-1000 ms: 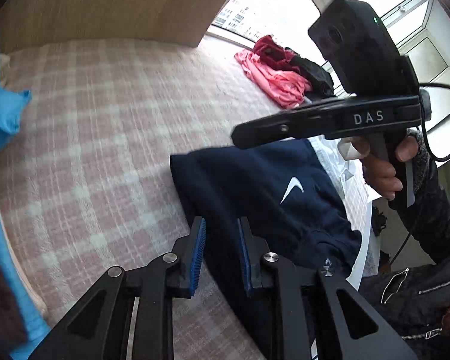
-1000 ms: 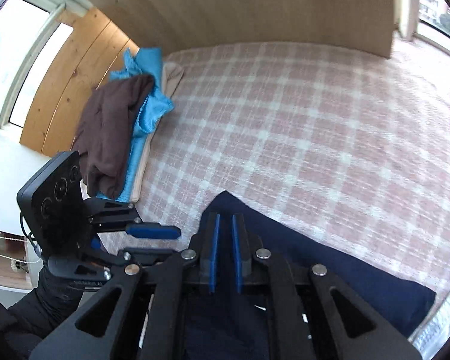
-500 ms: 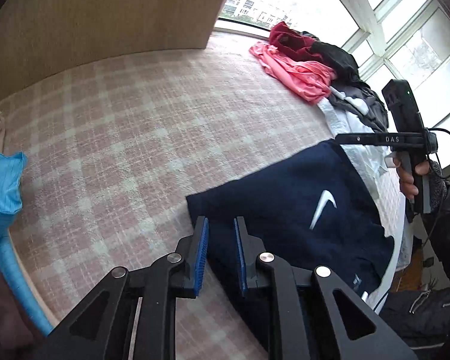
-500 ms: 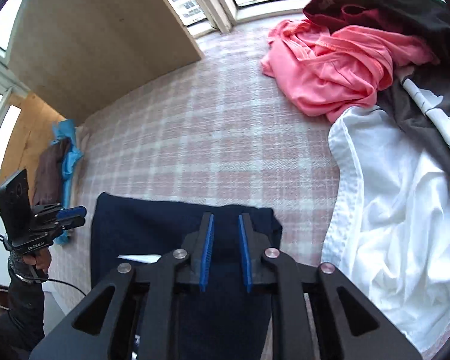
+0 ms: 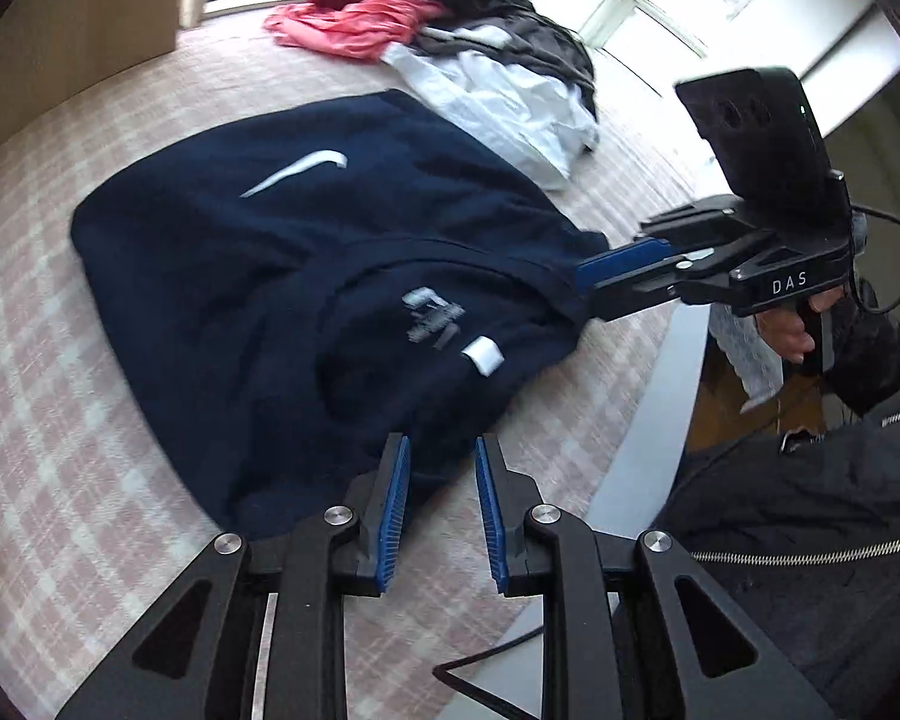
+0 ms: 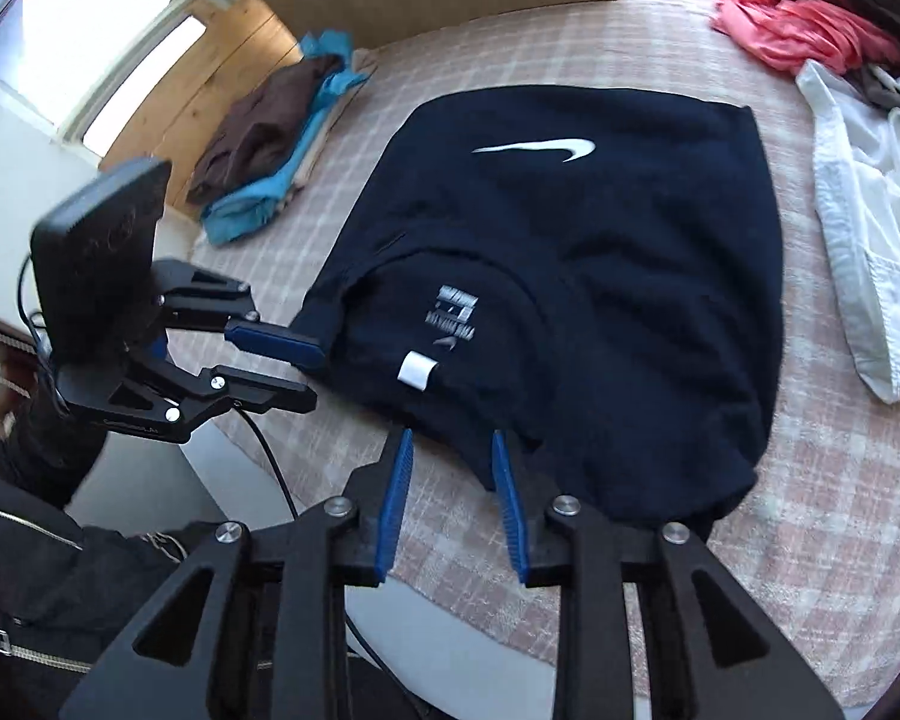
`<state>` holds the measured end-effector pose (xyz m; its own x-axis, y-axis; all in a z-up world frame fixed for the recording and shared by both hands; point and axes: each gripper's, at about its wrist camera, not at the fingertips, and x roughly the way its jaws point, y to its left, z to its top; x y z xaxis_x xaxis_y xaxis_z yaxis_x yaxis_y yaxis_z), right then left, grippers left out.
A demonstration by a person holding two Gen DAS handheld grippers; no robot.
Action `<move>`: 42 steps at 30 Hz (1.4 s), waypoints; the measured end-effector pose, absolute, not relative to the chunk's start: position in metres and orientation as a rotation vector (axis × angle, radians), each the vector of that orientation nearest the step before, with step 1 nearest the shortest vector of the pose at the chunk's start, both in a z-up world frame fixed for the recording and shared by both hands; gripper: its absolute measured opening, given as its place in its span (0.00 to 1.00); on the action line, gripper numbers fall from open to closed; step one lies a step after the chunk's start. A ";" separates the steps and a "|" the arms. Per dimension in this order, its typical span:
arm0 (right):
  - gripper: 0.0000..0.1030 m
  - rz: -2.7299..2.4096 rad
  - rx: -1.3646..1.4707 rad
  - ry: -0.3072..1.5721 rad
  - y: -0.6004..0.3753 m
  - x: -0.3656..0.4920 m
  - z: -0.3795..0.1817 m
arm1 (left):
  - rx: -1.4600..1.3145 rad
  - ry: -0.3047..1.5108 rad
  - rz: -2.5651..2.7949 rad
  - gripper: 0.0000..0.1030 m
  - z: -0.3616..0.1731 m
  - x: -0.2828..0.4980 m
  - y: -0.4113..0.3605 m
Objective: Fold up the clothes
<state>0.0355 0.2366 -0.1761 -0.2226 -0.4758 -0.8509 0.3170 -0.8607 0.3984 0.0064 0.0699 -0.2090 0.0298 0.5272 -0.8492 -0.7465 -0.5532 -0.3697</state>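
A navy sweatshirt (image 5: 306, 252) with a white swoosh lies flat on the plaid bed (image 5: 42, 396), neck label (image 6: 417, 369) facing up near the front. My left gripper (image 5: 441, 450) hangs over its near hem. Its jaws are opening, and cloth lies loosely between the tips without being pressed. From the right wrist view, the left gripper (image 6: 313, 373) sits at the sweatshirt's left shoulder corner. My right gripper (image 6: 452, 444) is at the near edge right of the collar. Its jaws are opening with the cloth edge between them, unpinched. The left wrist view shows the right gripper (image 5: 585, 288) at that corner.
A heap of pink, dark red, black and white clothes (image 5: 450, 42) lies at the far right, with a white shirt (image 6: 858, 192) close beside the sweatshirt. A brown garment on blue cloth (image 6: 258, 132) is stacked at the left. The grey bed edge (image 5: 660, 396) and a person's dark jacket are near.
Both grippers have swept across the bed to its near edge. The sweatshirt now lies spread with its neck label showing. Both pairs of jaws stand wider apart than before.
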 end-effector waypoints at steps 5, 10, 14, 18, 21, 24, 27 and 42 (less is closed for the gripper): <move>0.29 -2.126 1.497 0.121 0.199 0.044 -0.180 | -1.306 0.500 1.651 0.22 -0.217 0.025 0.096; 0.33 -2.115 1.532 0.327 0.187 0.036 -0.197 | -1.310 0.670 1.619 0.24 -0.232 0.015 0.103; 0.20 -2.088 1.563 0.288 0.194 0.026 -0.198 | -1.323 0.682 1.583 0.21 -0.238 0.007 0.102; 0.07 -2.022 1.596 0.222 0.204 0.016 -0.192 | -1.360 0.608 1.552 0.08 -0.233 -0.005 0.092; 0.07 -2.000 1.599 0.203 0.209 0.010 -0.186 | -1.355 0.583 1.539 0.07 -0.223 -0.009 0.085; 0.07 -1.956 1.609 0.179 0.212 0.006 -0.182 | -1.355 0.565 1.508 0.05 -0.216 -0.007 0.082; 0.07 -1.939 1.605 0.146 0.210 0.001 -0.182 | -1.366 0.577 1.458 0.06 -0.219 0.001 0.081; 0.49 -2.020 1.679 -0.117 0.256 -0.028 -0.192 | -1.398 0.329 1.597 0.21 -0.227 -0.037 0.064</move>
